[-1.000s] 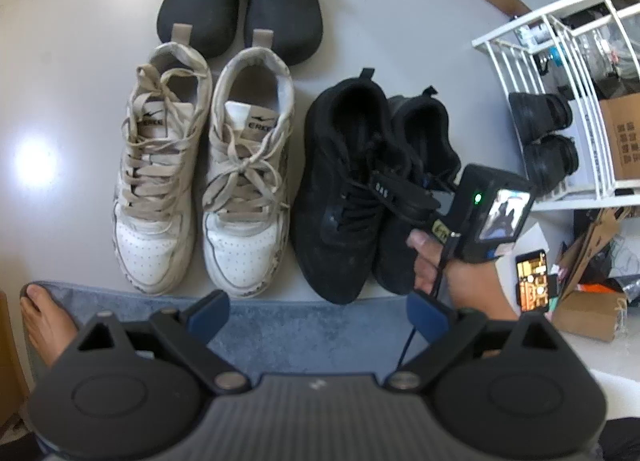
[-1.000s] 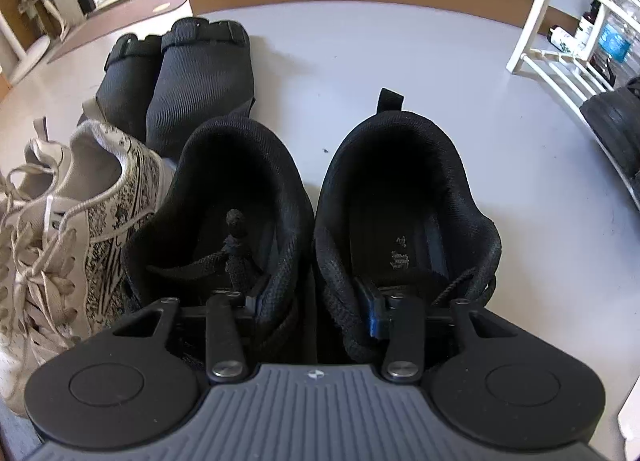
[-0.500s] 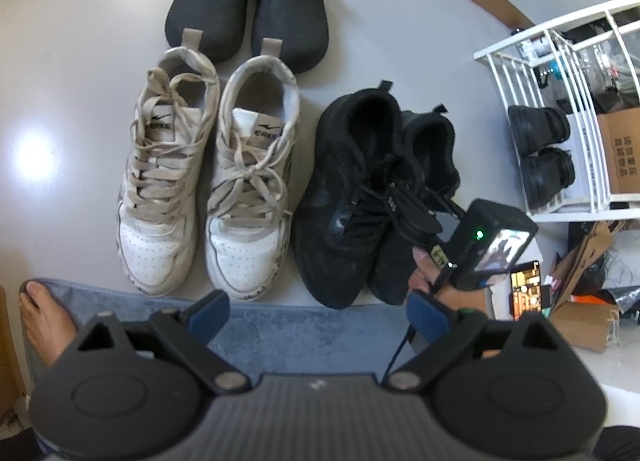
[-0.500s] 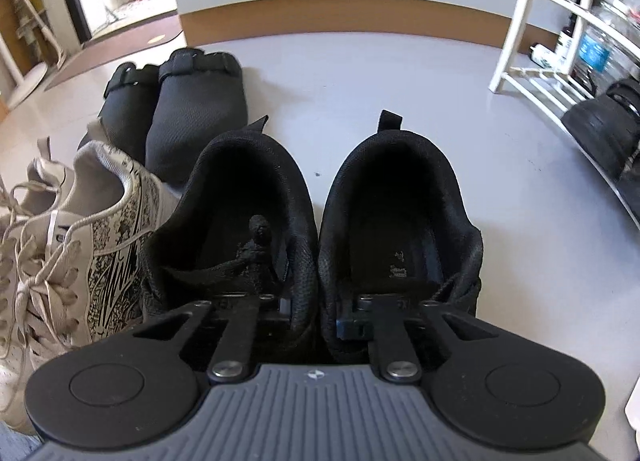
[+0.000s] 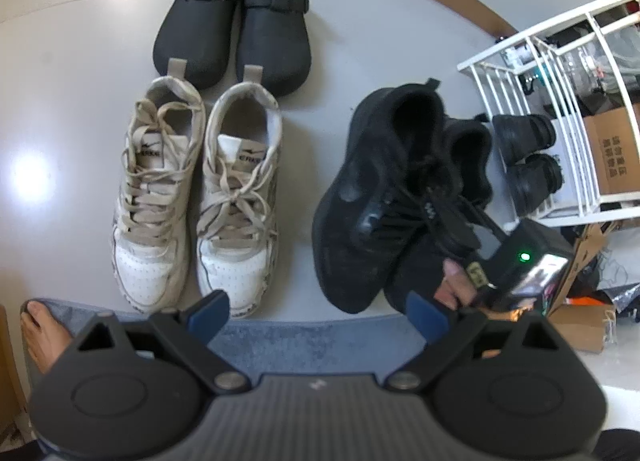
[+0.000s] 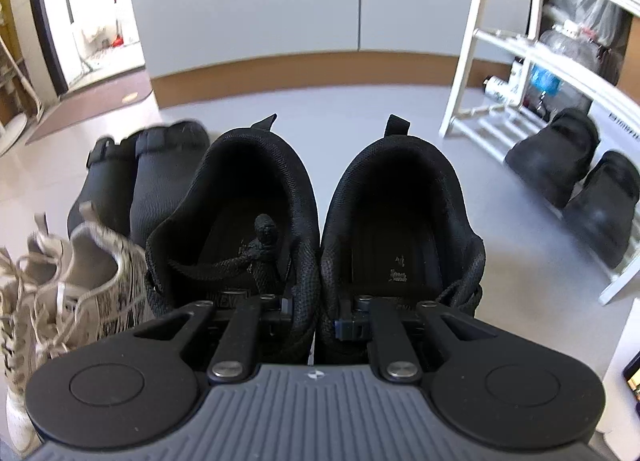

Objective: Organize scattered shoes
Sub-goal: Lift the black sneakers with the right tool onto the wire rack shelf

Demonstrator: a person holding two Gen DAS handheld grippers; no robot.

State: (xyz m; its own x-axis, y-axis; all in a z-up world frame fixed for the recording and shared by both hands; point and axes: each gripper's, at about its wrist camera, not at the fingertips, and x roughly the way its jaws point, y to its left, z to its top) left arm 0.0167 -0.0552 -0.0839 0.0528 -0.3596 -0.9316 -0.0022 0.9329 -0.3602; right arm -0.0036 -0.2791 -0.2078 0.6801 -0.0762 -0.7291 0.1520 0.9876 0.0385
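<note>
Right gripper, fingers drawn close, pinches the adjoining inner collars of the black sneakers, one finger inside each shoe; both are matte black mesh, heel tabs upright, lifted and tilted above the grey floor, right of the white sneakers and black clogs; left gripper hangs wide open, empty.
</note>
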